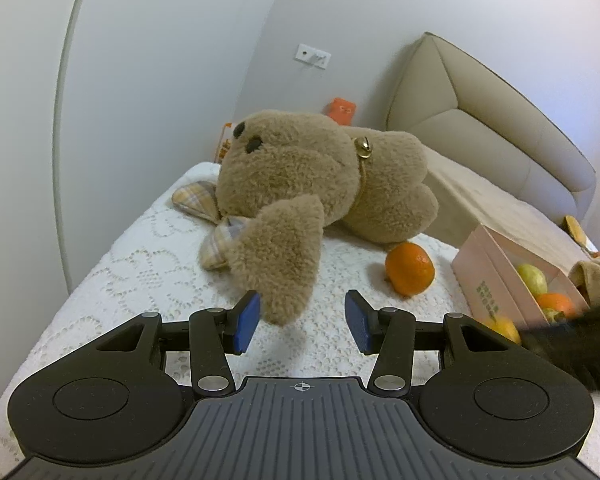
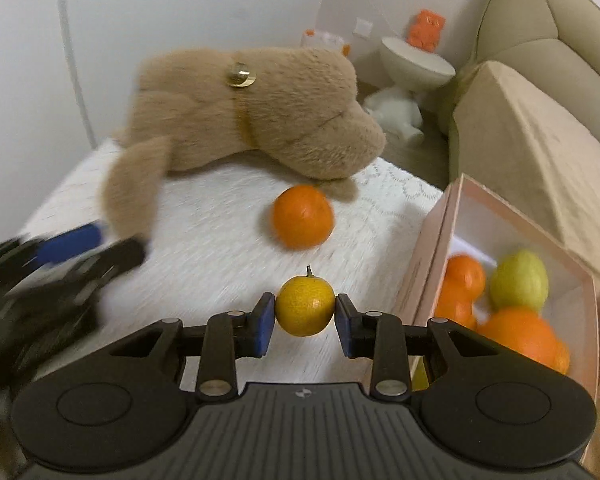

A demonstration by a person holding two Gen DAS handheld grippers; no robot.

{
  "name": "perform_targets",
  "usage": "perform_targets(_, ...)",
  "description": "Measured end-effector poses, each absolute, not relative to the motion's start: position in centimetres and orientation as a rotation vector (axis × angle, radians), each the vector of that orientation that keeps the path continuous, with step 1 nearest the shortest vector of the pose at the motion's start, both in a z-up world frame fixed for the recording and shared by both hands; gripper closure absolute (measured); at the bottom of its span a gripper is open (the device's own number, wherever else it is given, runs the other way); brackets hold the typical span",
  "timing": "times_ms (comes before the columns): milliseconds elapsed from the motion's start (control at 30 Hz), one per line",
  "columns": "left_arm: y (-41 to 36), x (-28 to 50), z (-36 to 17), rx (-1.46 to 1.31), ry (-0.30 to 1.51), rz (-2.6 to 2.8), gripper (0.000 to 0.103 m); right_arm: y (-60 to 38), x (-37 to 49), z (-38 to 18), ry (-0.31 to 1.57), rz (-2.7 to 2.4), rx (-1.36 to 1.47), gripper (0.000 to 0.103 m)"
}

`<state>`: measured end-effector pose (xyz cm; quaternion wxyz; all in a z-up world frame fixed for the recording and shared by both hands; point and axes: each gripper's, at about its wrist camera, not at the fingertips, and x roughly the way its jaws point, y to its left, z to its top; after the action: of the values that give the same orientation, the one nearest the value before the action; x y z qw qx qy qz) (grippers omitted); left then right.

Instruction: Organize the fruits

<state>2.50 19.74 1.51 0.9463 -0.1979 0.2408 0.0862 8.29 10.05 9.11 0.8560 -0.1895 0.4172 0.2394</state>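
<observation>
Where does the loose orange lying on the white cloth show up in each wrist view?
Left wrist: loose orange, right of centre, just in front of the plush toy.
Right wrist: centre, beyond the gripped yellow fruit.
Shared landmark: pink box, to its right.

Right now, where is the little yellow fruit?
In the right wrist view, the little yellow fruit sits pinched in the right gripper, left of the pink box.

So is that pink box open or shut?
Open. The pink box has no lid over it, and oranges and a green fruit show inside.
</observation>
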Motion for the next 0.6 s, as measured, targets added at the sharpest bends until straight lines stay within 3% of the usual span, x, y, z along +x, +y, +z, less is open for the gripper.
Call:
perform_targets(300, 17.6, 2.8, 1.2, -0.351, 0.467, 0.038, 0.051, 2.1, 2.2, 5.6, 0.783, 0.432, -0.286, 0.071)
perform_targets(333, 17.5, 2.9, 1.2, -0.349, 0.469, 0.030, 0.051, 1.5, 2.2, 5.3, 0.772, 0.427, -0.274, 0.068)
perform_targets(467, 17.4, 3.2, 1.3, -0.353, 0.470, 0.058, 0.051, -0.5, 0.9, 4.9, 0.699, 0.428, -0.234, 0.040)
perform_targets(600, 15.6, 5.4, 2.7, -0.259, 0.526, 0.082, 0.051, -1.6, 0.3, 3.8, 0.682, 0.460, -0.181, 0.037)
